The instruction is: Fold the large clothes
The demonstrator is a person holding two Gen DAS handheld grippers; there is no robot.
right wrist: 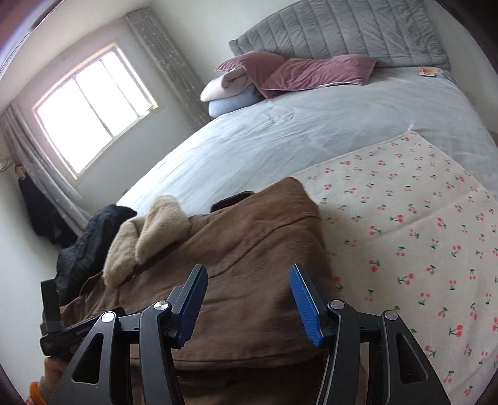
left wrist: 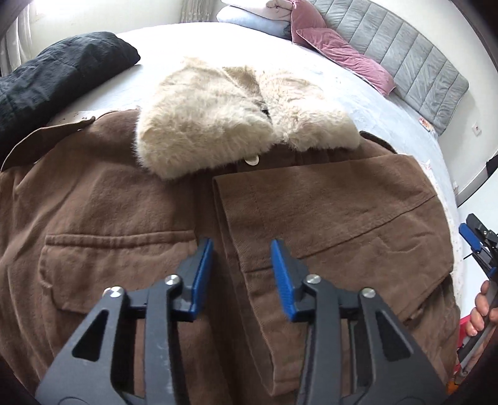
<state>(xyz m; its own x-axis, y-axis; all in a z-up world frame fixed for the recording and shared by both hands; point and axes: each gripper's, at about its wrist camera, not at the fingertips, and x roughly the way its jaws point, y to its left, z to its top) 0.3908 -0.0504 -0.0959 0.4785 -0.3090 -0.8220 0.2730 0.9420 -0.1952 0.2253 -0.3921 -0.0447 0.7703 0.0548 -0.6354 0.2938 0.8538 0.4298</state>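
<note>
**Brown coat on bed, one sleeve folded in, both grippers spread and empty**

Counts: 1 brown coat, 1 black garment, 2 pink velvet pillows, a stack of 2 folded blankets (pale pink over light blue), 1 cherry-print cloth, 2 grippers.

Coat lies front-up across the near part of the bed, w/ a cream fur collar toward the headboard. Fabric is soft, fine-ribbed, corduroy-like; collar is long, shaggy pile. One flap pocket shows on the left chest. Right sleeve is folded across the body, its straight cuff edge near the centre line.

Left gripper hovers over the coat's middle, jaws wide, nothing btwn the blue ribbed pads. Right gripper sits over the coat's right side, jaws also wide, holding nothing.

Edges/room: black garment, crinkled texture, touches the coat's left shoulder area. Cherry cloth lies flat beside the coat's right edge. Grey sheet beyond the collar is open up to the pillows and padded grey headboard.
</note>
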